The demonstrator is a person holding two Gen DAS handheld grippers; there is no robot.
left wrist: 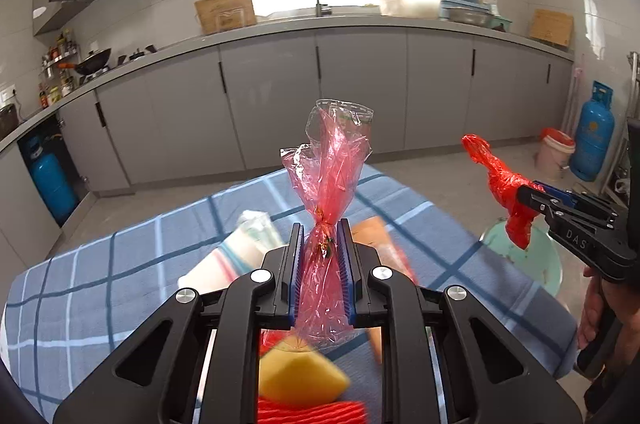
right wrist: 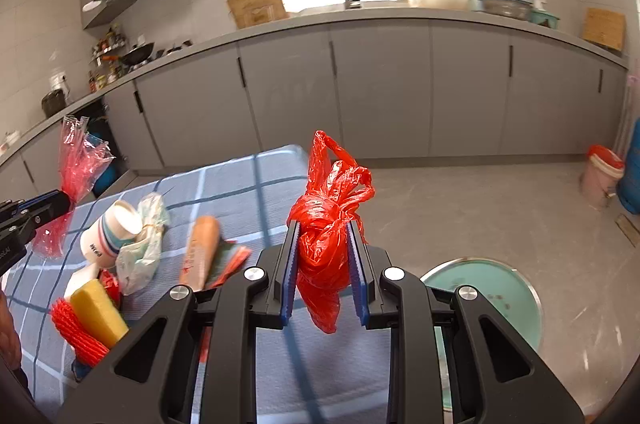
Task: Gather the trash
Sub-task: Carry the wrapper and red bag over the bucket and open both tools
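Red-tinted clear cellophane wrapper [left wrist: 330, 184], twisted at its waist, is pinched between the blue pads of the left gripper [left wrist: 323, 244], held above the blue plaid tablecloth [left wrist: 120, 264]. Right gripper [right wrist: 323, 256] is clamped on a crumpled red plastic bag [right wrist: 326, 244], raised over the table edge near the pale green round bin [right wrist: 500, 296] on the floor. On the cloth: striped paper cup [right wrist: 110, 232], yellow sponge [right wrist: 98, 312], red foam net [right wrist: 76, 332].
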